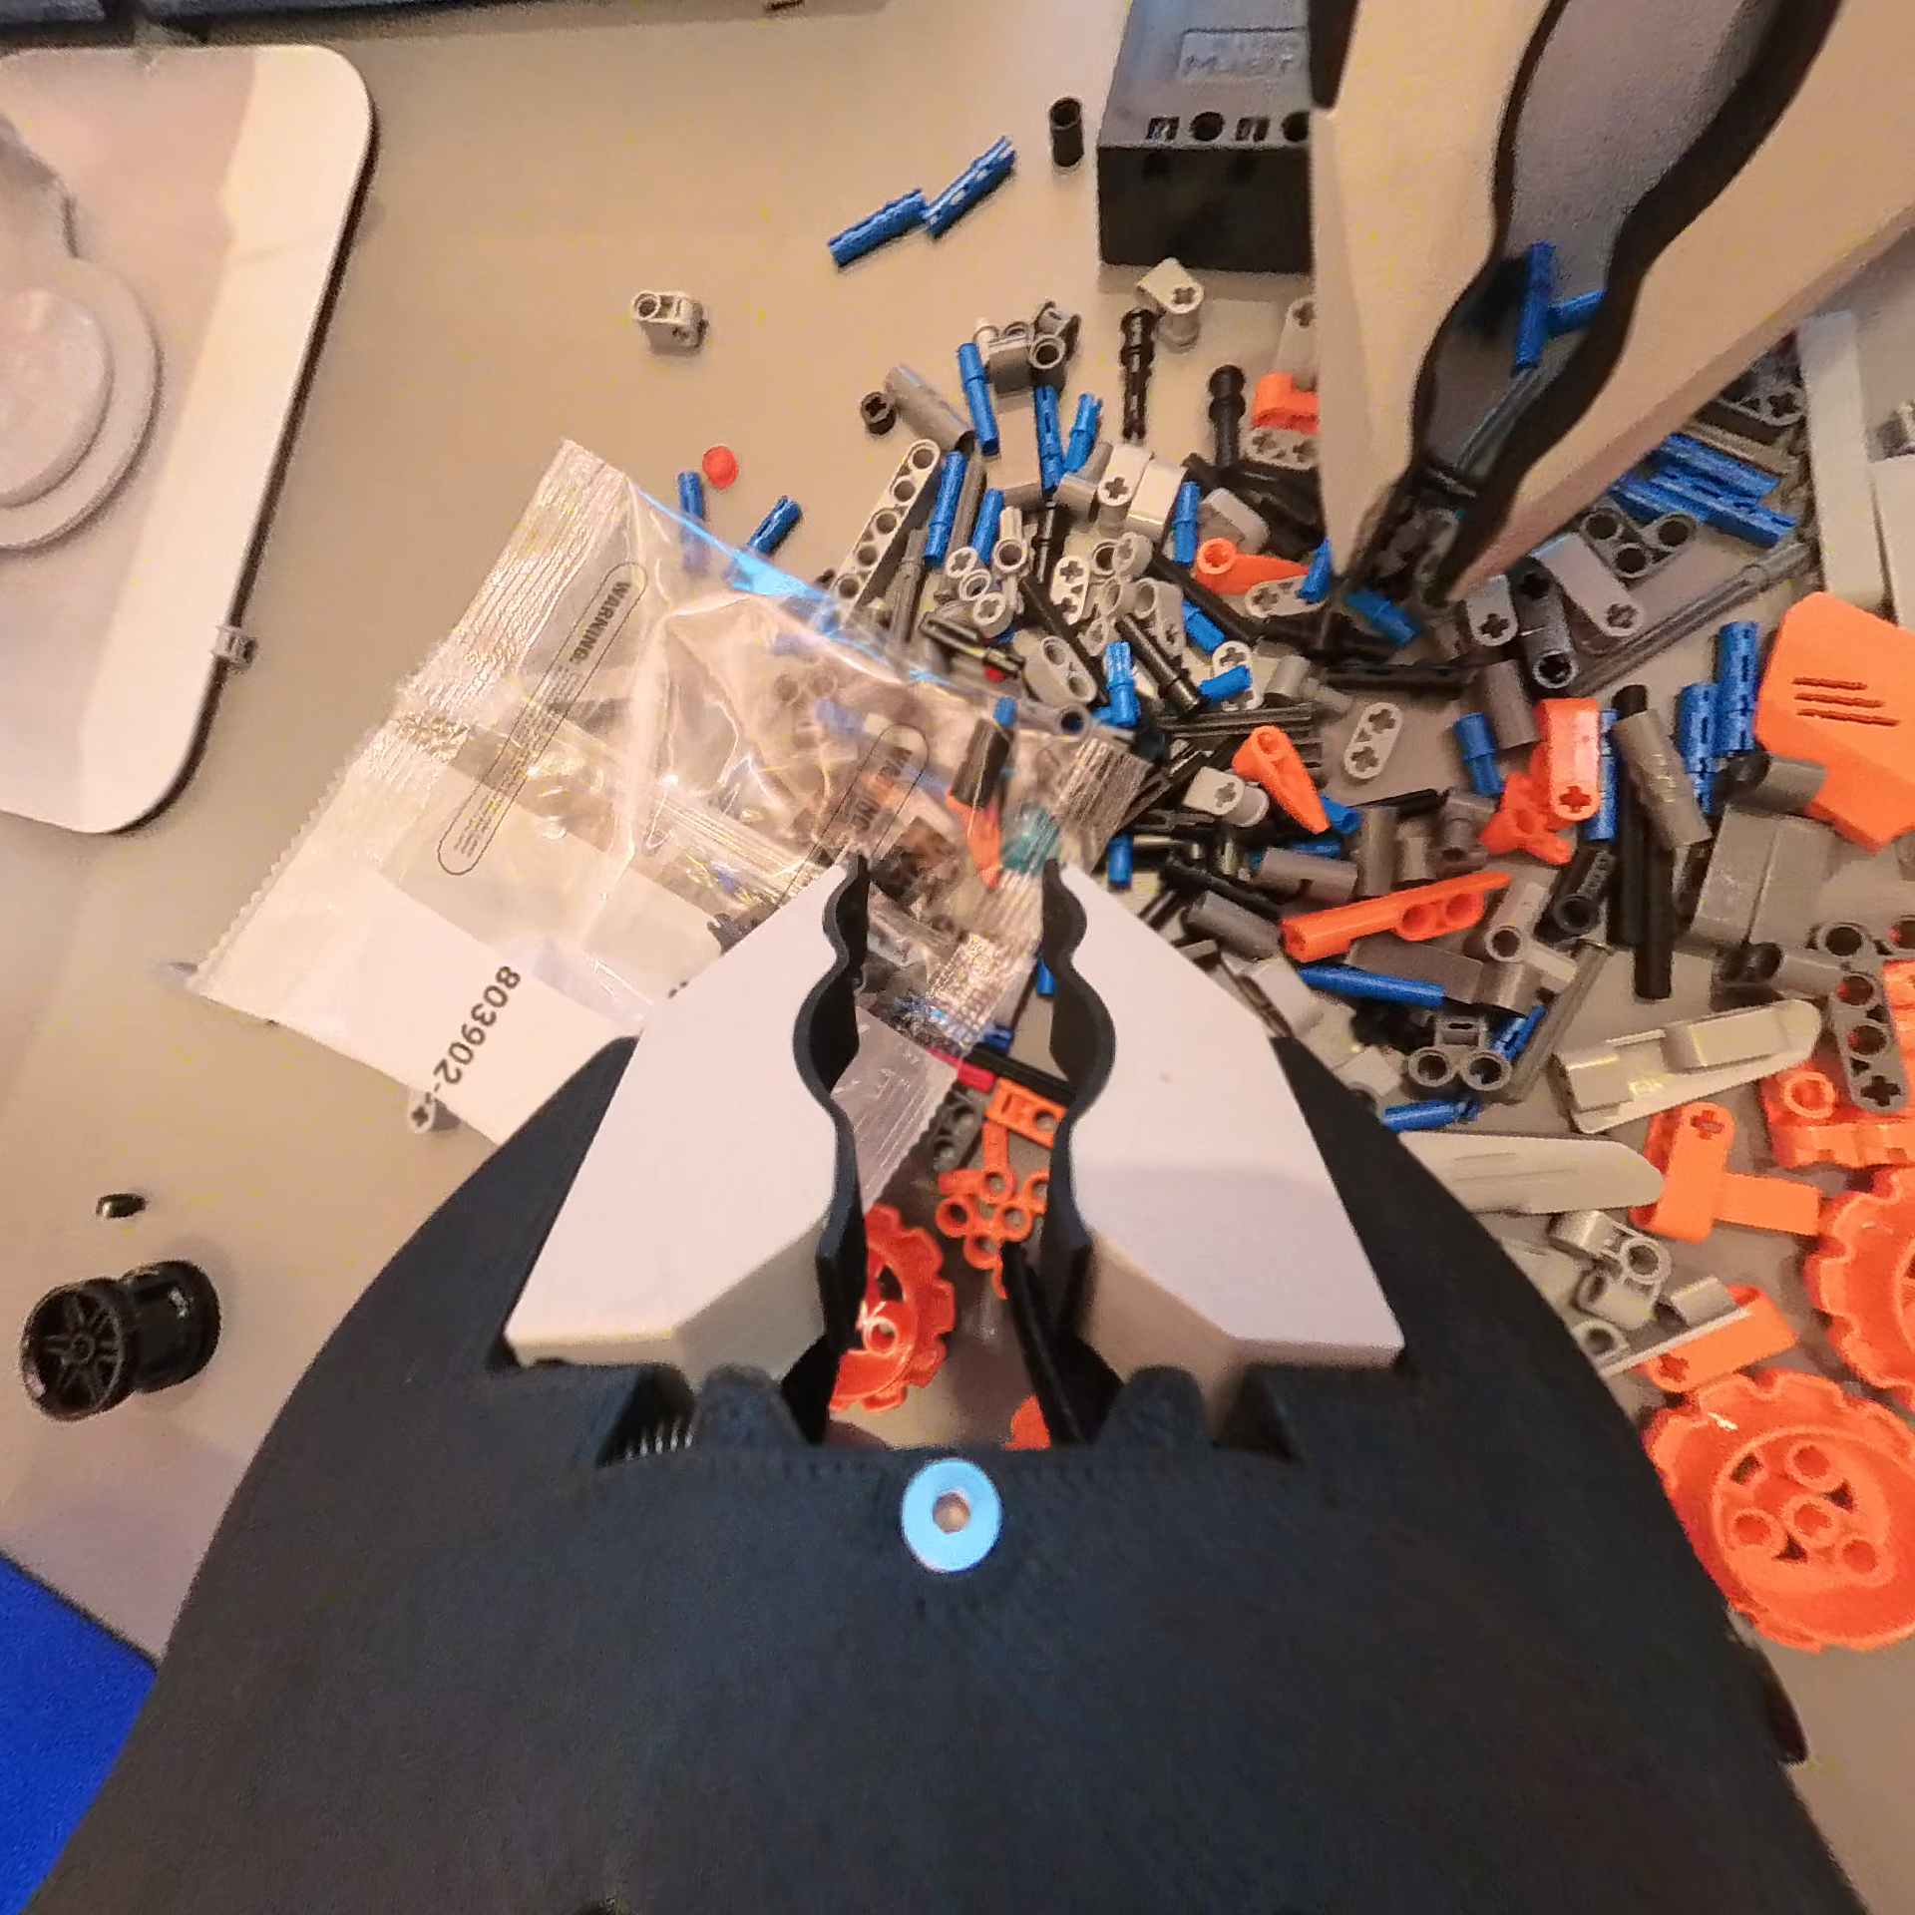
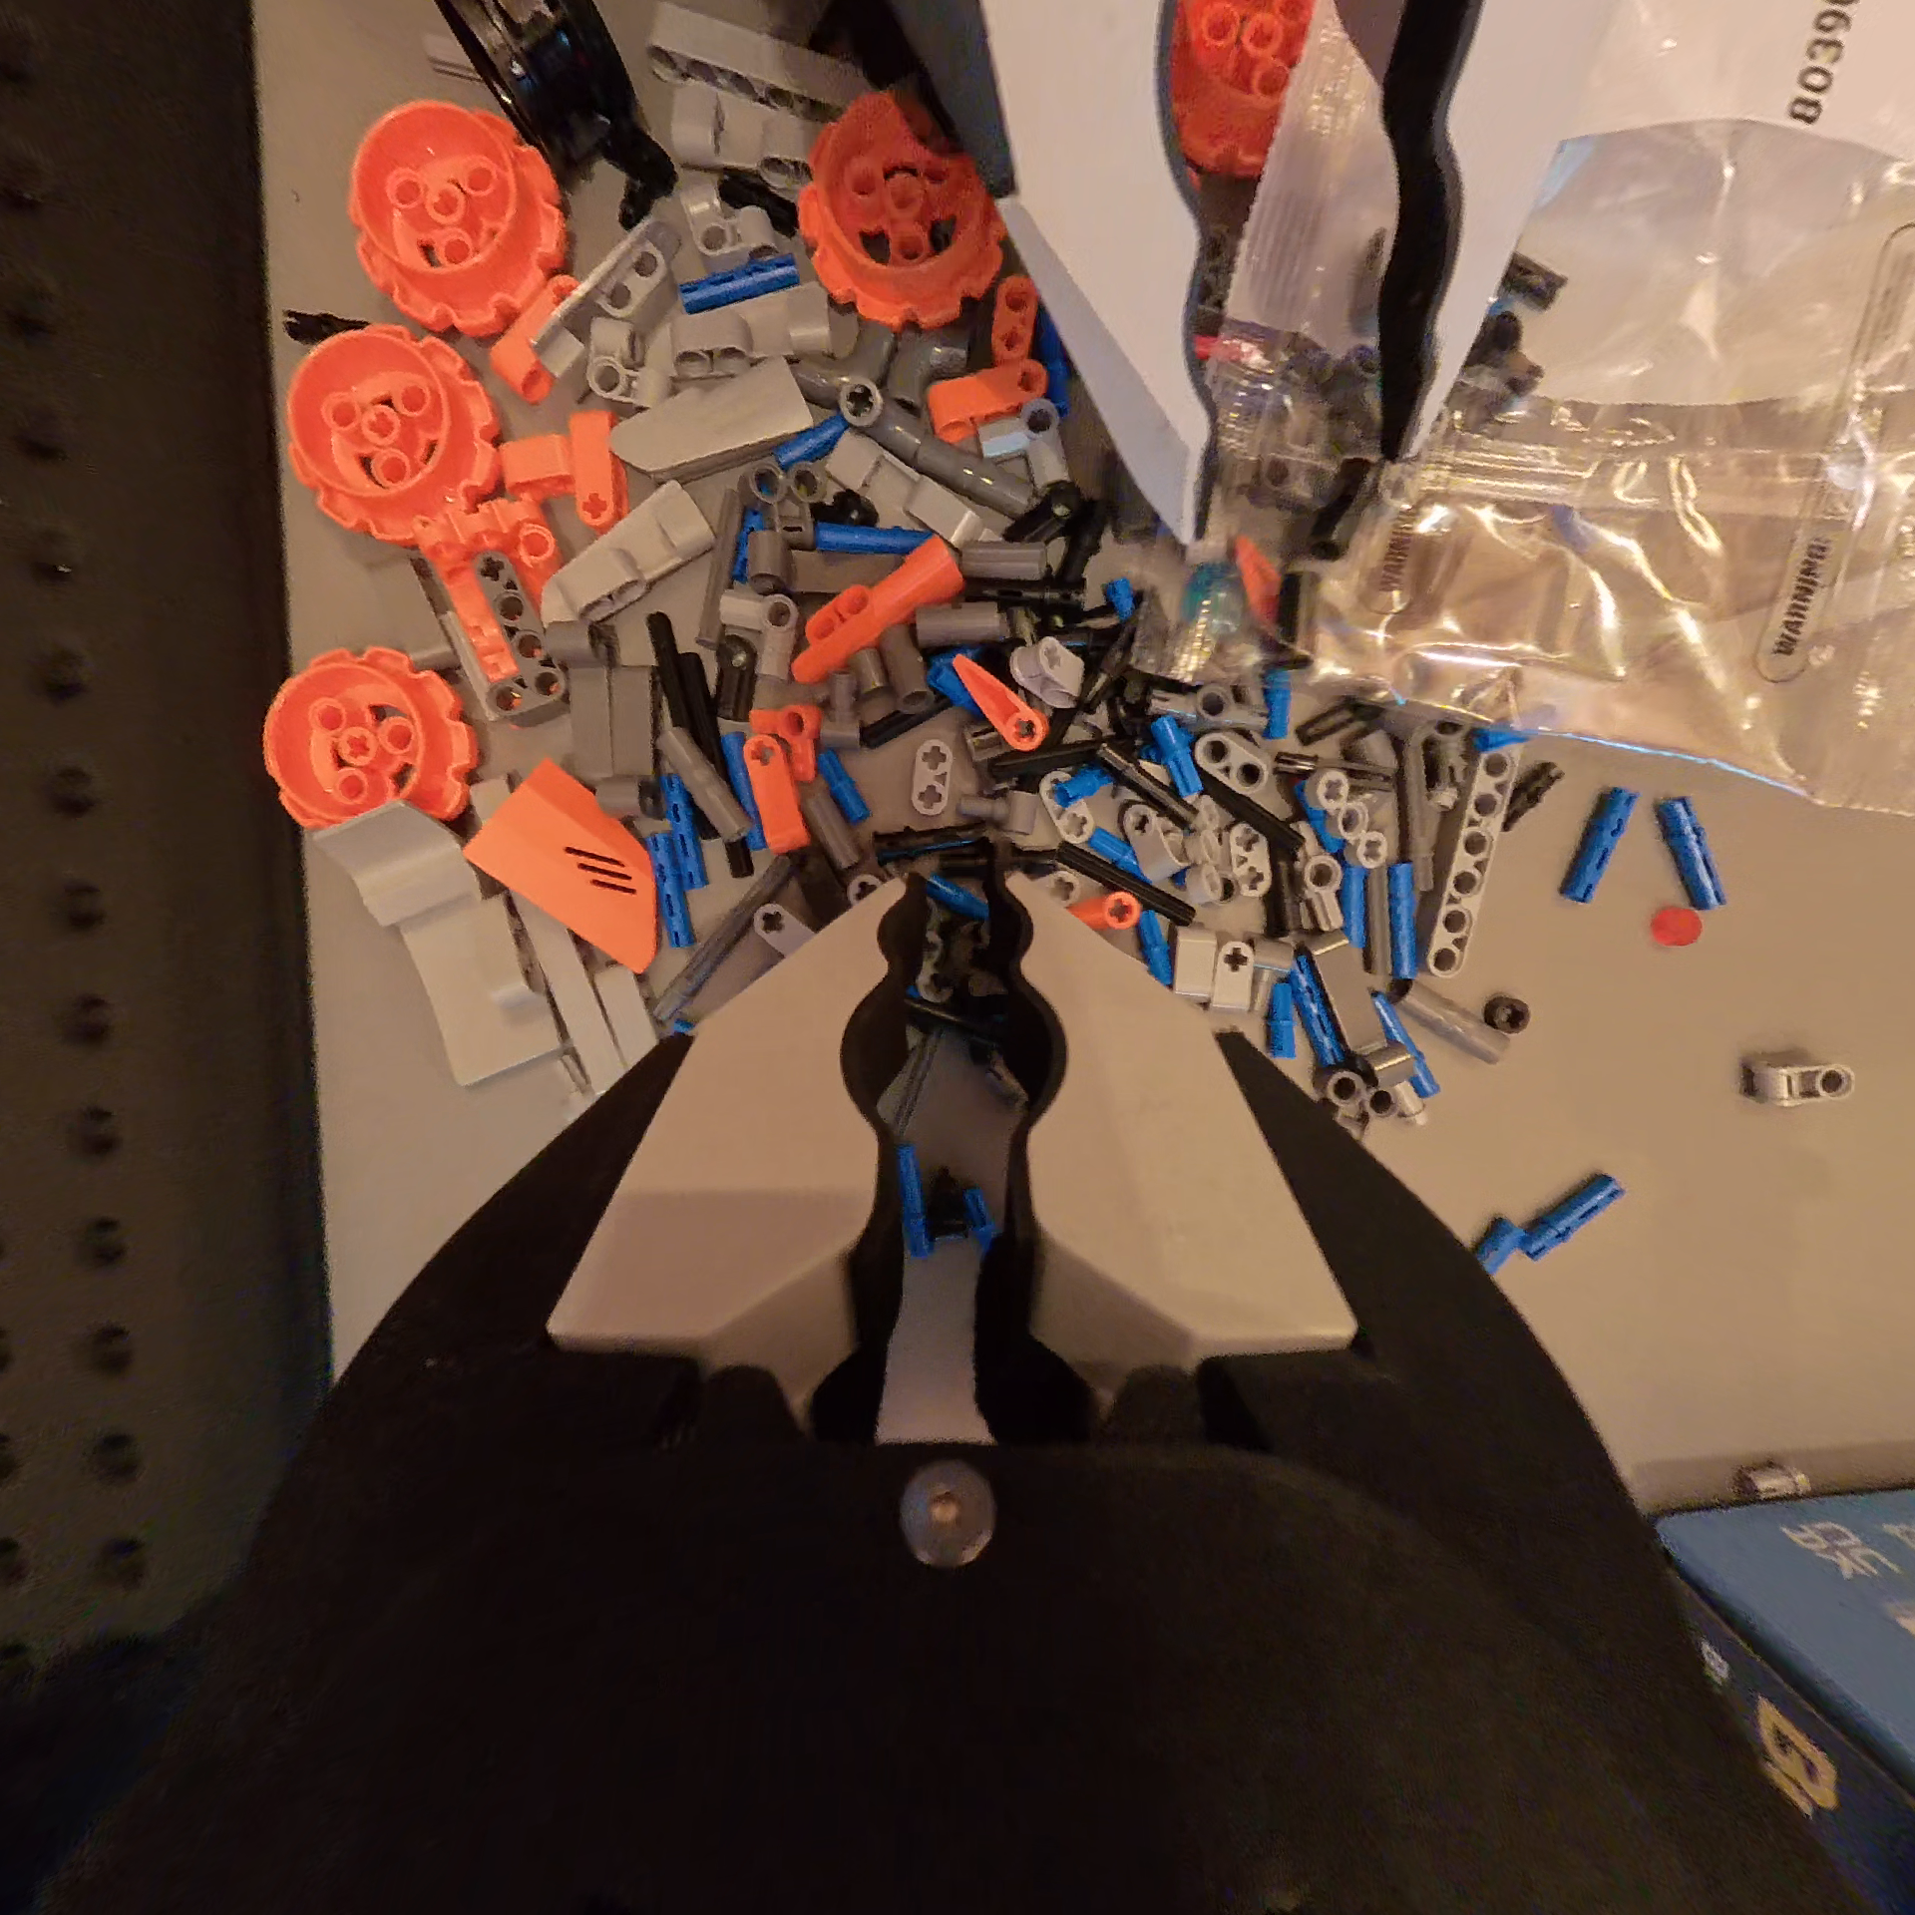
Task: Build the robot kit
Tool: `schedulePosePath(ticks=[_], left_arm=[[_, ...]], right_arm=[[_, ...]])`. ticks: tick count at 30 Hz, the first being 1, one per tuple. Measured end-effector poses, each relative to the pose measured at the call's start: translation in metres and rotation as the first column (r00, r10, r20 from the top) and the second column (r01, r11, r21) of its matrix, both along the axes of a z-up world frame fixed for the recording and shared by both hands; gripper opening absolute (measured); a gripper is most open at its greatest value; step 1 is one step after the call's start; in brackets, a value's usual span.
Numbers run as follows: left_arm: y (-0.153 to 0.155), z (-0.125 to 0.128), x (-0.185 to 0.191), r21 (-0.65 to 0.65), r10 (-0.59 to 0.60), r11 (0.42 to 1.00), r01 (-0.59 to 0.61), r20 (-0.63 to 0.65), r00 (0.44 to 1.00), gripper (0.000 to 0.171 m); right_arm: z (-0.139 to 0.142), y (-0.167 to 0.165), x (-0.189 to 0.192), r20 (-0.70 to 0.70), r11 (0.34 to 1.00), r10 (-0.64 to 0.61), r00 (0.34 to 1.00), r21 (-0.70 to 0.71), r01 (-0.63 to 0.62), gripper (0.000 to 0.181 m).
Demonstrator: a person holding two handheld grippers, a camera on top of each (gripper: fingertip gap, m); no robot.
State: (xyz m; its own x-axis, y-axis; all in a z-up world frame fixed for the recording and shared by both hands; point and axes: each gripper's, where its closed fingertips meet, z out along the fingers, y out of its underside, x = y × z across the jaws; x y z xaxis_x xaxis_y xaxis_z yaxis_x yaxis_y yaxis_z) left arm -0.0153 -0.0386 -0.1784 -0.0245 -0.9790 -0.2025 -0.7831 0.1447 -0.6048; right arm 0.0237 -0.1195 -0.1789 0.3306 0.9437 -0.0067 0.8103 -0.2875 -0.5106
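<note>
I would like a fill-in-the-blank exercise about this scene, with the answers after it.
1. The left claw has a clear plastic ____ between its fingers.
2. The big toothed wheels in the pile are ____ in colour.
3. The right claw has its tips in the pile of small ____ parts.
4. Most of the short pins lying apart on the table are ____.

Answers: bag; orange; plastic; blue

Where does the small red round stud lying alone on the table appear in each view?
Left wrist view: red stud, upper centre-left, just above the clear plastic bag.
Right wrist view: red stud, right of centre, below the bag.
Shared landmark: the bag.
</note>
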Motion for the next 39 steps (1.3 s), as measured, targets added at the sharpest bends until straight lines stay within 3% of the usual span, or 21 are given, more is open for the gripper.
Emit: schedulePosePath(ticks=[6, 8, 12, 14, 17, 20, 24, 28, 31, 36, 39], left_arm=[[0.006, 0.01, -0.003, 0.001, 0.027, 1.0, -0.027, 0.032, 0.999, 0.031], [0.011, 0.019, -0.004, 0.013, 0.045, 0.999, -0.046, 0.055, 0.997, 0.031], [0.027, 0.034, -0.014, -0.027, 0.145, 0.989, -0.143, 0.092, 0.985, 0.032], [0.031, 0.022, -0.025, -0.064, 0.174, 0.983, -0.171, 0.035, 0.984, 0.041], [0.03, 0.001, -0.034, -0.097, 0.184, 0.977, -0.188, -0.054, 0.981, 0.05], [0.026, -0.003, -0.031, -0.1, 0.174, 0.979, -0.18, -0.065, 0.983, 0.047], [0.023, -0.006, -0.028, -0.122, 0.168, 0.977, -0.174, -0.06, 0.984, 0.042], [0.018, -0.006, -0.025, -0.168, 0.154, 0.973, -0.159, -0.043, 0.987, 0.039], [0.015, -0.007, -0.022, -0.166, 0.141, 0.975, -0.146, -0.04, 0.989, 0.039], [0.013, 0.002, -0.02, -0.154, 0.127, 0.98, -0.127, -0.012, 0.992, 0.041], [0.018, 0.031, -0.012, -0.114, 0.138, 0.986, -0.126, 0.11, 0.984, 0.043]], right_arm=[[0.008, 0.004, 0.019, 0.019, 0.999, -0.044, 0.999, 0.023, 0.044, 0.011], [0.022, 0.014, 0.02, -0.041, 0.995, -0.082, 0.996, 0.055, 0.084, 0.011], [0.034, 0.044, 0.013, -0.073, 0.979, -0.144, 0.987, 0.132, 0.153, 0.029], [0.034, 0.058, 0.009, -0.08, 0.972, -0.189, 0.979, 0.128, 0.198, 0.044], [0.03, 0.086, 0.01, -0.093, 0.942, -0.304, 0.948, 0.117, 0.313, 0.05], [0.023, 0.108, 0.013, -0.114, 0.899, -0.428, 0.897, 0.053, 0.436, 0.057], [0.01, 0.118, 0.006, -0.127, 0.866, -0.5, 0.857, -0.054, 0.497, 0.06], [0.001, 0.123, -0.002, -0.138, 0.85, -0.527, 0.839, -0.098, 0.518, 0.038], [0.006, 0.125, -0.011, -0.198, 0.862, -0.506, 0.84, -0.09, 0.498, 0.003], [0.019, 0.116, -0.014, -0.245, 0.879, -0.475, 0.845, -0.095, 0.467, 0.0], [0.027, 0.102, -0.01, -0.281, 0.892, -0.452, 0.847, -0.129, 0.433, 0.0]])
